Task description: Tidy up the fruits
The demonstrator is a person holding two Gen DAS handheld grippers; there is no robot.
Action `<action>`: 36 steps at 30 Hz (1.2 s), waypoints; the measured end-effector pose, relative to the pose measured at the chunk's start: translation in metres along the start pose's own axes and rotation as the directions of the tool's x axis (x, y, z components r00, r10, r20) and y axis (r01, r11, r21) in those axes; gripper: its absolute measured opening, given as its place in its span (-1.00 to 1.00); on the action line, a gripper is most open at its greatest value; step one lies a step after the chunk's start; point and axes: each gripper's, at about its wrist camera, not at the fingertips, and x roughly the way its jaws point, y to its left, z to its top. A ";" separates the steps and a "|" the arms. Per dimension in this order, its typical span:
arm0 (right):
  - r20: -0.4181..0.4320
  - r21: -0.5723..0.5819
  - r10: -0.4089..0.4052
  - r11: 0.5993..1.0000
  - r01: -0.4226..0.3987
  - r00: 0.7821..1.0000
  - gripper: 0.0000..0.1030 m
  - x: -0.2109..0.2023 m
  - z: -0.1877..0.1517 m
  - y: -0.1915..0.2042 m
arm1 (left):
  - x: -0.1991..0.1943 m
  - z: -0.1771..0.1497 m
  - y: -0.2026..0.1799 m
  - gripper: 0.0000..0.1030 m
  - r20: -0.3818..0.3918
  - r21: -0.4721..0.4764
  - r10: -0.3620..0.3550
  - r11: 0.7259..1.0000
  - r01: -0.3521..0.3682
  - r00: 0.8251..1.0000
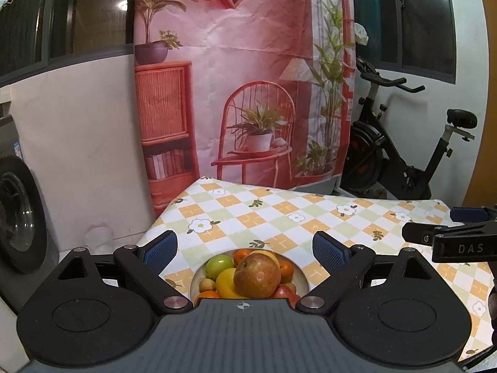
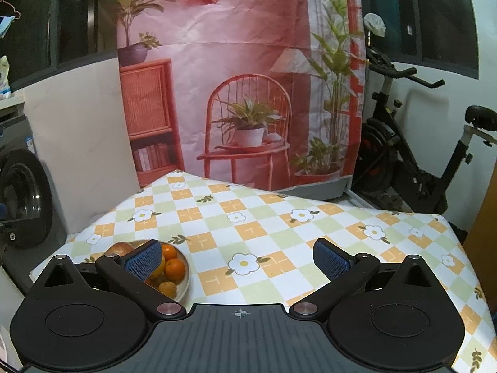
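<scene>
A cream bowl [image 1: 303,275] piled with fruit sits on the checked tablecloth. A big red apple [image 1: 257,275] lies on top, with a green apple [image 1: 219,265], a yellow fruit [image 1: 228,284] and oranges [image 1: 285,269] around it. My left gripper [image 1: 244,250] is open and empty, hovering just above and behind the bowl. In the right wrist view the bowl [image 2: 184,283] is at lower left, partly hidden by the left finger. My right gripper [image 2: 237,262] is open and empty over bare cloth, to the right of the bowl. It also shows in the left wrist view [image 1: 450,233].
The table [image 2: 279,227] carries a flowered checked cloth and ends at the far and right edges. A pink printed backdrop [image 1: 242,77] hangs behind it. A washing machine [image 1: 18,211] stands at left, an exercise bike [image 1: 403,155] at right.
</scene>
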 end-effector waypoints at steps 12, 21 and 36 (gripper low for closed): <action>-0.001 -0.001 0.000 1.000 0.000 1.000 0.99 -0.002 0.002 0.001 | 0.002 0.002 -0.003 0.85 0.000 -0.005 0.007 1.000 -0.007 1.000; 0.000 -0.003 0.000 1.000 0.000 1.000 0.99 -0.002 0.002 0.000 | 0.002 0.002 -0.006 0.86 0.003 -0.005 0.006 1.000 -0.006 1.000; 0.004 -0.004 0.004 1.000 -0.004 1.000 0.99 -0.004 0.002 -0.003 | 0.004 0.002 -0.006 0.86 -0.007 -0.011 0.009 1.000 -0.009 1.000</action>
